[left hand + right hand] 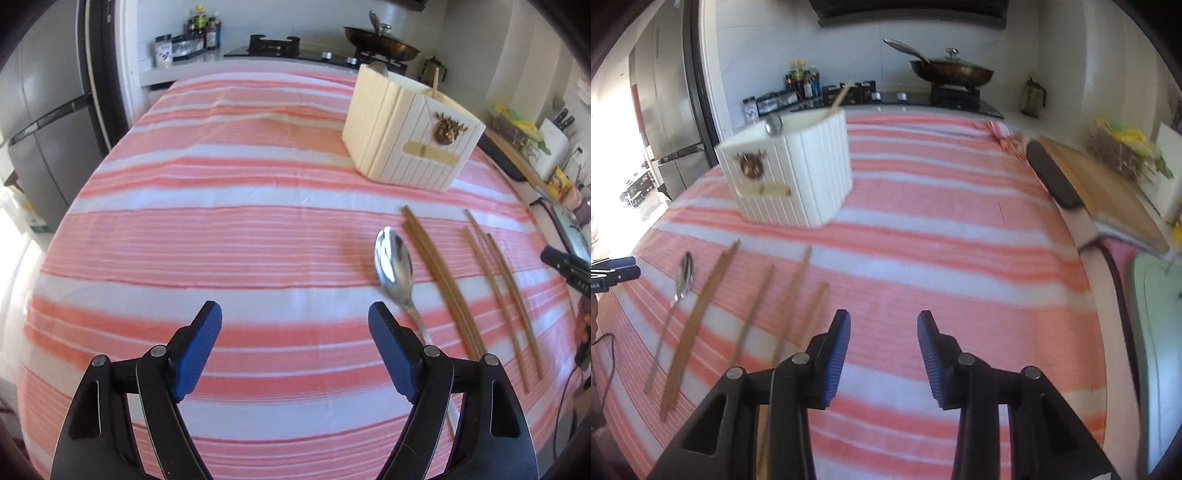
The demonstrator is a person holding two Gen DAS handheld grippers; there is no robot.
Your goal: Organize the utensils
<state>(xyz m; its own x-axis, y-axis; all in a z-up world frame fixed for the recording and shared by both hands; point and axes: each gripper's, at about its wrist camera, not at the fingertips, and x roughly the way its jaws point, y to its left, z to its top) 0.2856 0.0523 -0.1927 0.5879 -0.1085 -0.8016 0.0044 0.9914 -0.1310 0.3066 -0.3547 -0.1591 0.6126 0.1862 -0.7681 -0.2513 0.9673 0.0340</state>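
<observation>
A cream utensil holder [408, 129] stands on the striped cloth, with a spoon and a chopstick standing in it; it also shows in the right wrist view [792, 170]. A metal spoon [395, 267] lies on the cloth just right of my left gripper [295, 317], which is open and empty. Several wooden chopsticks [443, 280] lie to the right of the spoon. In the right wrist view the spoon [683, 280] and chopsticks [701, 314] lie left of my right gripper [884, 325], which is open and empty above the cloth.
The pink-and-white striped cloth [221, 240] covers the table. A stove with a wok [951, 72] and bottles stand at the back. A wooden cutting board [1100, 192] and a knife block lie at the right. A fridge [40, 122] stands at the left.
</observation>
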